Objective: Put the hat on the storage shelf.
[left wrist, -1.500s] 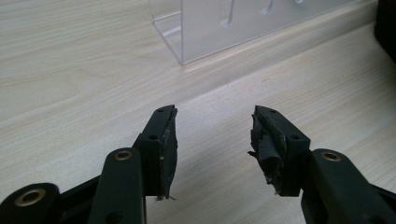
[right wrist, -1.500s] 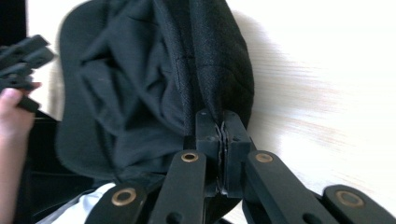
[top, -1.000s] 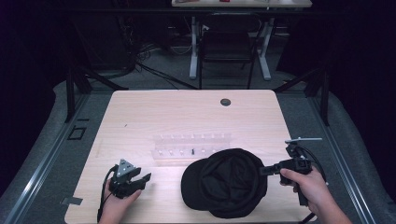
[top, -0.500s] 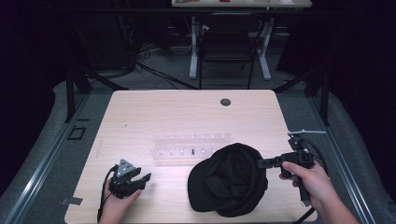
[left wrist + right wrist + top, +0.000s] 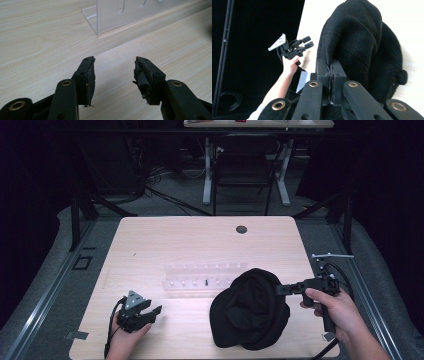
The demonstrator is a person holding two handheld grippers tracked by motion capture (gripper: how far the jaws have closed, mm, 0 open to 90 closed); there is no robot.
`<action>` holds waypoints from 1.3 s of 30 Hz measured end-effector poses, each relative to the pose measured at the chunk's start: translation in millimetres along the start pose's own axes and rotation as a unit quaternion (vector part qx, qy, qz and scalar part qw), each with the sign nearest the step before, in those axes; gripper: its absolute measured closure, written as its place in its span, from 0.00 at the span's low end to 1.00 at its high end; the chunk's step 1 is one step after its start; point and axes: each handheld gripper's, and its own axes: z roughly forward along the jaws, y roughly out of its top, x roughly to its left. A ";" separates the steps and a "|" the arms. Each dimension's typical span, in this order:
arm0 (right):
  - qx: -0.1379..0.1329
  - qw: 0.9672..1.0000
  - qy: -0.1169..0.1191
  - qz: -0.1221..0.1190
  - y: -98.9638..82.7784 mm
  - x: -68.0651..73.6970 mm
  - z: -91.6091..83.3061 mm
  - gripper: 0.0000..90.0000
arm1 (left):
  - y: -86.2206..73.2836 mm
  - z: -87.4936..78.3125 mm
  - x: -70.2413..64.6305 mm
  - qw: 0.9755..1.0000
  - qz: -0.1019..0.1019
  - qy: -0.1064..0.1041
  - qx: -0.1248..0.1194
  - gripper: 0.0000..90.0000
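The pale wooden worktop fills the middle of the high view, with a small dark round grommet set into it near its far edge. Beyond it, on the floor, stand a dark chair and the white legs of another table.

On the worktop's near right part lies a black knitted cap, bunched up, its right edge lifted toward the right gripper. In the right gripper view the jaws are pressed together on a fold of the cap's fabric, with no gap between them.

Just behind the cap, across the middle of the worktop, sits a clear plastic rack with a row of small dividers — one small dark screw-like piece shows inside it, too small to tell exactly what it is. The rack's near corner appears in the left gripper view, ahead of the jaws.

The left gripper sits low at the near left of the worktop, held in the person's left hand, well apart from the cap. Its jaws stand wide apart with nothing between them — only bare wood shows in the gap, and the rubber pads look worn and frayed.

The right hand holds its gripper at the worktop's right edge.
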 end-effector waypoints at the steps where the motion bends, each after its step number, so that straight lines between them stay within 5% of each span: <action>1: -0.002 1.000 0.001 0.000 0.3 1.8 -1.3 0.98 | 0.0 0.0 0.0 1.000 0.000 0.000 0.000 0.57; 25: -0.070 0.997 0.005 -0.025 12.8 33.1 -46.8 0.98 | -0.2 0.3 -0.7 1.000 -0.001 0.000 0.000 0.57; 39: -0.085 0.995 0.020 -0.040 23.9 45.9 -49.3 0.98 | -0.1 0.4 -0.8 1.000 -0.001 -0.001 -0.001 0.56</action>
